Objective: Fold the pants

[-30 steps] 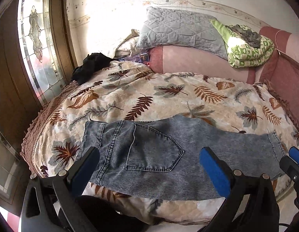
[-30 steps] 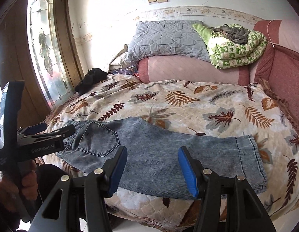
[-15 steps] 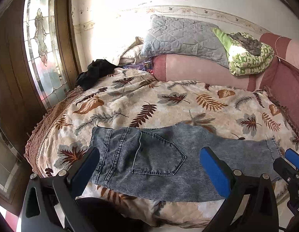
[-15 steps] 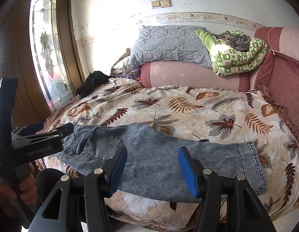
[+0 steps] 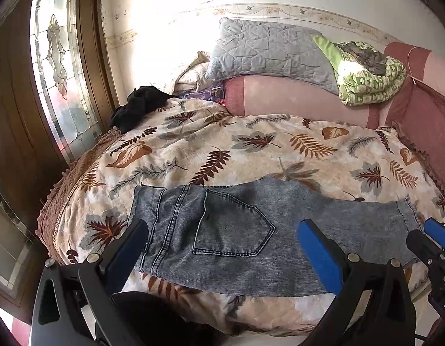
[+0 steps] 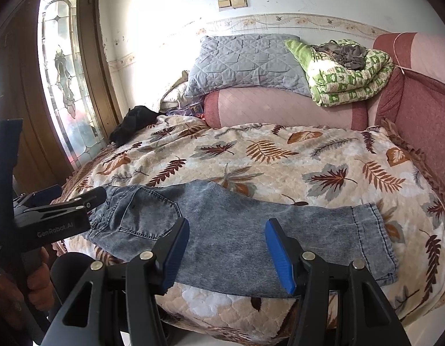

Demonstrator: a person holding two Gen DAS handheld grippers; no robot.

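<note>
The left gripper [image 5: 222,248] is hanging wide open over the near edge of the bed [image 5: 251,150], holding nothing, its blue pads straddling the waist half of the pants [image 5: 222,230]. The right gripper [image 6: 226,248] is likewise gaping wide and empty, poised over the legs nearer the cuffs.

The pants are lying flat along the near edge of the bed, already doubled leg on leg by the look of it, waist [image 5: 144,225] to the left, back pocket [image 5: 234,230] facing up, cuffs [image 6: 375,239] to the right. Their near edge is sitting just at the drop of the mattress.

They are looking like washed denim: soft and limp, yet thick enough to keep a crease, fairly heavy for cloth, not slippery, and in no way fragile. I am judging the best holds to be the waistband corner on the left and the stitched cuff hem on the right, where the layers are bunching thick enough for the pads to bite all of them at once.

Beyond the pants, the leafy quilt is lying open and bare, giving plenty of room for swinging the cuffs over. Farther off, a black garment [image 5: 139,103] is sitting at the far left corner, and a grey pillow [image 5: 268,52] and green blanket [image 5: 369,80] are resting on the headboard bolster.
</note>
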